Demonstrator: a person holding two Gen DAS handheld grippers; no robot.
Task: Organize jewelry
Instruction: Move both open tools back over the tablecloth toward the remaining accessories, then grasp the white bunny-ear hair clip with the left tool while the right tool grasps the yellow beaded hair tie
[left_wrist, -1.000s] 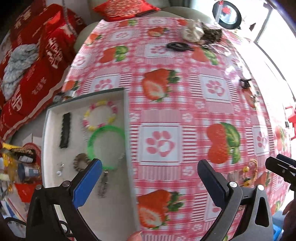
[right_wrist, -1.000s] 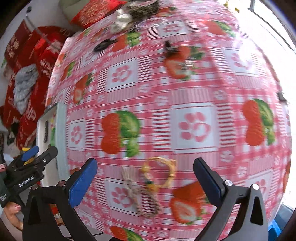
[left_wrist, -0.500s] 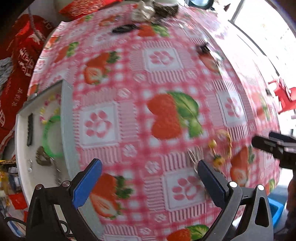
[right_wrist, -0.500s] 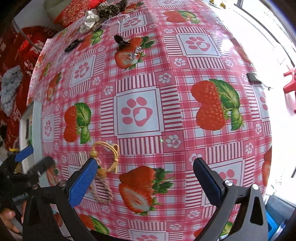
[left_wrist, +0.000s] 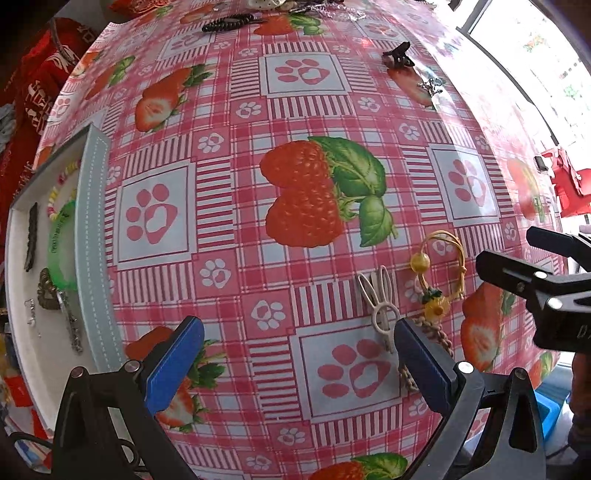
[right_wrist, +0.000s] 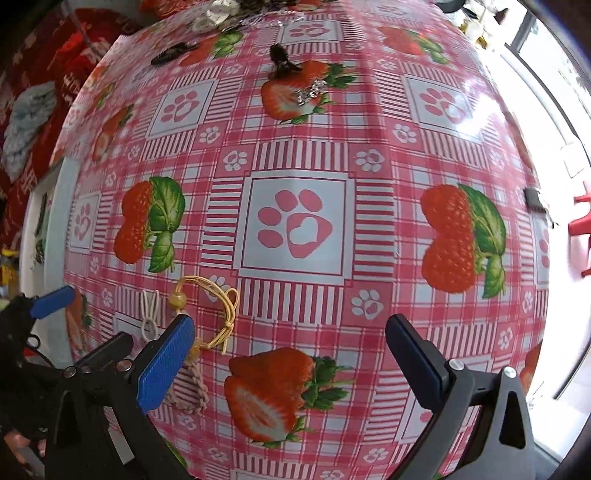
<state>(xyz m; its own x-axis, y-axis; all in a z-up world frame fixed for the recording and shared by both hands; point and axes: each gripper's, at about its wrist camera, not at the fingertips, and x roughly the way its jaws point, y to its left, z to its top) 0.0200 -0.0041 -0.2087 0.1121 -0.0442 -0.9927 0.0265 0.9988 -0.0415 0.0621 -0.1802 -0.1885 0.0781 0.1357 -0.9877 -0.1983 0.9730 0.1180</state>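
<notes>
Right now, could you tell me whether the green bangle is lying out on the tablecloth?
No, the green bangle lies inside the white tray at the table's left edge, beside other pieces.

A tray (left_wrist: 92, 236) sat at the left edge of the surface (left_wrist: 295, 110), bracelets (left_wrist: 61, 240) lying in it. At lower right lay a hair clip (left_wrist: 380, 306), a corded bracelet (left_wrist: 443, 266) just right of it. Another clip (left_wrist: 397, 55) lay at upper right.

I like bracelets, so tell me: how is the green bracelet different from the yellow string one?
The green bracelet is a smooth, plain band; the yellow string bracelet is thin cord with a yellow bead and knots. The green bracelet lies inside the white tray among other pieces; the yellow string bracelet lies on the strawberry tablecloth. Neither is held by a gripper.
</notes>
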